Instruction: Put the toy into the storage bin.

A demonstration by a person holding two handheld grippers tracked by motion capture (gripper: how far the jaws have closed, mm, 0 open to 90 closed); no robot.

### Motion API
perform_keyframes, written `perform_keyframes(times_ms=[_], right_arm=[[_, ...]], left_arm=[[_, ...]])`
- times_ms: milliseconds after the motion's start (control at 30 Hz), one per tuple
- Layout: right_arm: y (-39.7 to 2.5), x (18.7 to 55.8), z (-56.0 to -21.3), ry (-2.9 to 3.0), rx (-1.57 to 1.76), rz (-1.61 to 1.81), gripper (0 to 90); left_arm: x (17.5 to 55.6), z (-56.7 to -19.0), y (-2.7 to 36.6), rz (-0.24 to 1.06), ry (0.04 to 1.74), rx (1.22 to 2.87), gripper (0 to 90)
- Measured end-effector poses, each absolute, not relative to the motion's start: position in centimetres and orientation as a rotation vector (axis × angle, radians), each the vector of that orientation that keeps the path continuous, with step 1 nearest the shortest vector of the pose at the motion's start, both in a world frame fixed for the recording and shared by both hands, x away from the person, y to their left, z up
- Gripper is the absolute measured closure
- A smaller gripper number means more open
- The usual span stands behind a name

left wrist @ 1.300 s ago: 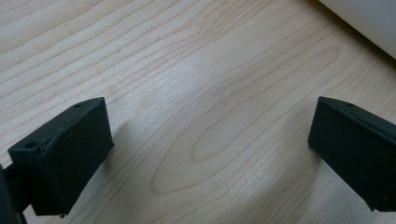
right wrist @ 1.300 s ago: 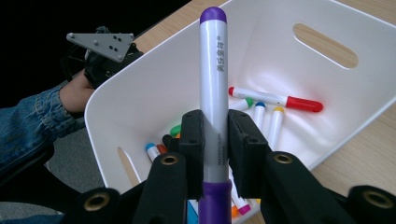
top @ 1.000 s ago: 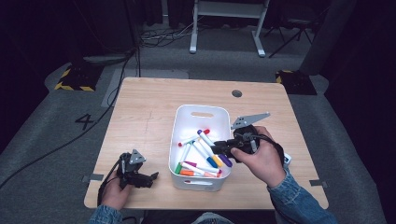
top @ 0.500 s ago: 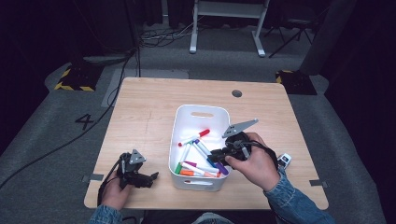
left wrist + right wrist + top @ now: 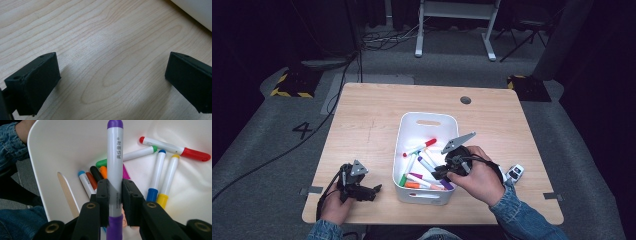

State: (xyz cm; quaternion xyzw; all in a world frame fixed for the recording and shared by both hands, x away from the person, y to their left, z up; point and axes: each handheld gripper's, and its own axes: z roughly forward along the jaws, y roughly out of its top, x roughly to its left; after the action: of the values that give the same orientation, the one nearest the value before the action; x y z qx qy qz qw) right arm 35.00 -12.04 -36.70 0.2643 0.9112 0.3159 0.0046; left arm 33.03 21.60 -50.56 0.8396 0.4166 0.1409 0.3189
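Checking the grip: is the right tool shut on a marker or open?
Shut: the right tool has both jaws pressed against the purple marker, above the white bin.

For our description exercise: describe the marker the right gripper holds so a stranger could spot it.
Find the white bin on the table. Over its near end, the right gripper clamps a white marker between its fingers. It alone has purple ends, and is lifted above the others.
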Motion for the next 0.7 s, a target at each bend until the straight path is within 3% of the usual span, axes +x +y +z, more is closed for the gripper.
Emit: perform_keyframes(times_ms=[133,267,333,700], right_arm=[[-11.7,34.9,-37.0,2.866,0.819,0.995,77.0],[-11.8,34.8,-36.9,2.826,0.843,1.083,55.1],[-12.1,35.0,-36.6,2.782,0.811,1.126,49.7],[-15.5,35.3,-34.8,2.643,0.879,1.246,48.5]], left_arm=[[33.0,-50.6,21.6,0.370,1.094,2.208,0.0],[33.0,-50.6,21.6,0.371,1.094,2.208,0.0],[33.0,-50.6,21.6,0.371,1.094,2.208,0.0],[33.0,-50.6,21.6,0.370,1.095,2.207,0.0]])
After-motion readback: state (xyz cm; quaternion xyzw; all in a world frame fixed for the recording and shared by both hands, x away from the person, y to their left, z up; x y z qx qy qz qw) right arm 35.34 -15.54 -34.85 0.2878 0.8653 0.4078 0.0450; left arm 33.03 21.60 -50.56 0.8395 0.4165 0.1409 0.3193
